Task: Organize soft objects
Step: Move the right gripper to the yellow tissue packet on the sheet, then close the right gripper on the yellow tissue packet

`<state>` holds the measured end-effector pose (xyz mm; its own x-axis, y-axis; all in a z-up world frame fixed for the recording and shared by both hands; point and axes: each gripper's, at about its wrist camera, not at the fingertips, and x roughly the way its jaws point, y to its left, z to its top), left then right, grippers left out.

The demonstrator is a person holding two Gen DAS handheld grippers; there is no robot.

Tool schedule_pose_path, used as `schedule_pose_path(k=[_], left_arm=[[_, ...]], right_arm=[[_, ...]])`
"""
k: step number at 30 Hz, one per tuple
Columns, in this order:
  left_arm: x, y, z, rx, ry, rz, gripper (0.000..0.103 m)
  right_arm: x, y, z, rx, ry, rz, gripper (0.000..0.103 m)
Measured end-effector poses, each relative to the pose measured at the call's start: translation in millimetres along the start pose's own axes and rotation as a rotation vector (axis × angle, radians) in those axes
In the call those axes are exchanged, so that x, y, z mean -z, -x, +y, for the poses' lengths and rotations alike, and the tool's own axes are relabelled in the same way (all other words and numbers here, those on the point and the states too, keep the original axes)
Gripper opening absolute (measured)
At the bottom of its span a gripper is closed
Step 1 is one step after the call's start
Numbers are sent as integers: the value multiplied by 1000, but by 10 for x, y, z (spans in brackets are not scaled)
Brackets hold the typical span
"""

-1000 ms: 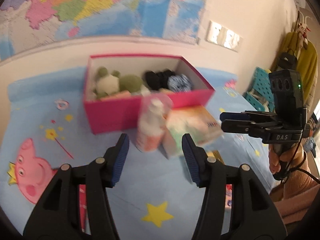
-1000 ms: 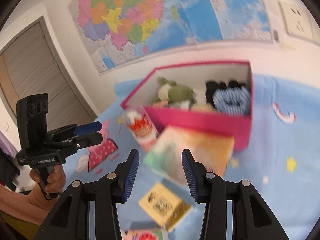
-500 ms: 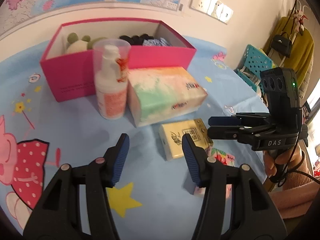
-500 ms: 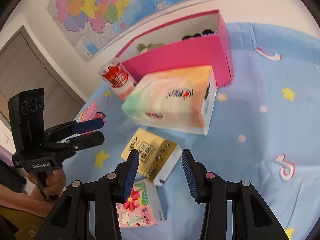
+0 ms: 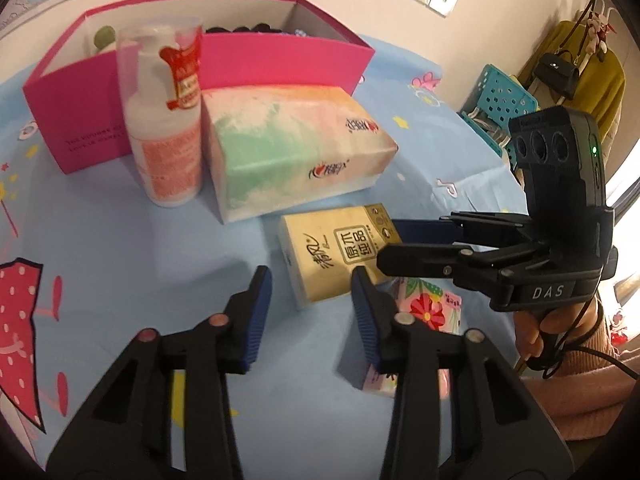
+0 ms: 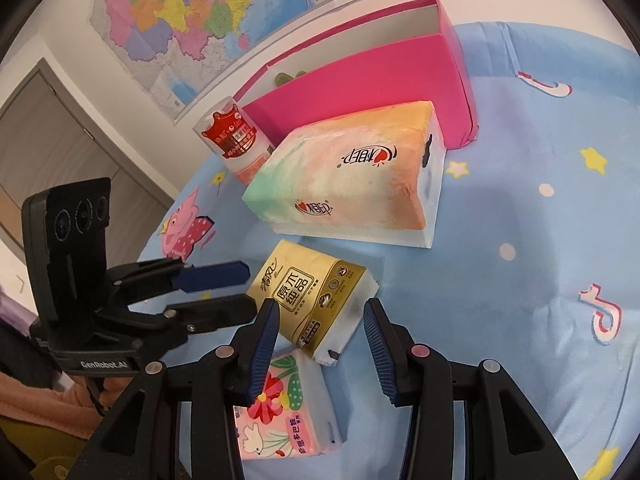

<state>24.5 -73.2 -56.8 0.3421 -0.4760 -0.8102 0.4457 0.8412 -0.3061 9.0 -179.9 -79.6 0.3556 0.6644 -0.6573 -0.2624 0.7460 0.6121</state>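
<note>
Your left tool (image 5: 312, 304) hangs with its jaws wide and empty just above the tabletop (image 5: 120, 248), the yellow tissue pack (image 5: 336, 254) lying right ahead of its fingertips. Your right tool (image 6: 320, 334) is spread just as wide, holding nothing, over the same yellow pack (image 6: 312, 304), with the floral pack (image 6: 280, 412) beneath its left finger. In the left view the right tool (image 5: 396, 244) reaches in from the side, its tips over the yellow pack's far end, so the two tools crowd one another there.

Behind the yellow pack lies the big tissue pack (image 5: 292, 140), and touching its left end stands a lotion bottle (image 5: 166, 120), upright. Both sit against the front wall of the pink box (image 5: 280, 60), which holds a green plush (image 5: 105, 36) and dark soft things, mostly hidden. Open blue cloth lies to the right of the packs (image 6: 520, 220) and to the left of your left tool. The tabletop's edge runs close behind the floral pack (image 5: 428, 316).
</note>
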Motion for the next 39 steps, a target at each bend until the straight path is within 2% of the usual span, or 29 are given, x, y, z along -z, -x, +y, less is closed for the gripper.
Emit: schedule_pose_path(k=[3,6,17,39], left_arm=[[4,-30,-9,17,1,7,35],[8,-30,-29,23,0,8,34],[-37,-35,-53,32,-6,6,34],[-54,235,-129,21,-41,-74,34]], right_arm=[[-17,-40,25,-2,9,3,42],[-12,-59,44,11,23,7,37],[-12,-47,29,20,24,-6,36],[-48,177,198,29,77,-67,36]])
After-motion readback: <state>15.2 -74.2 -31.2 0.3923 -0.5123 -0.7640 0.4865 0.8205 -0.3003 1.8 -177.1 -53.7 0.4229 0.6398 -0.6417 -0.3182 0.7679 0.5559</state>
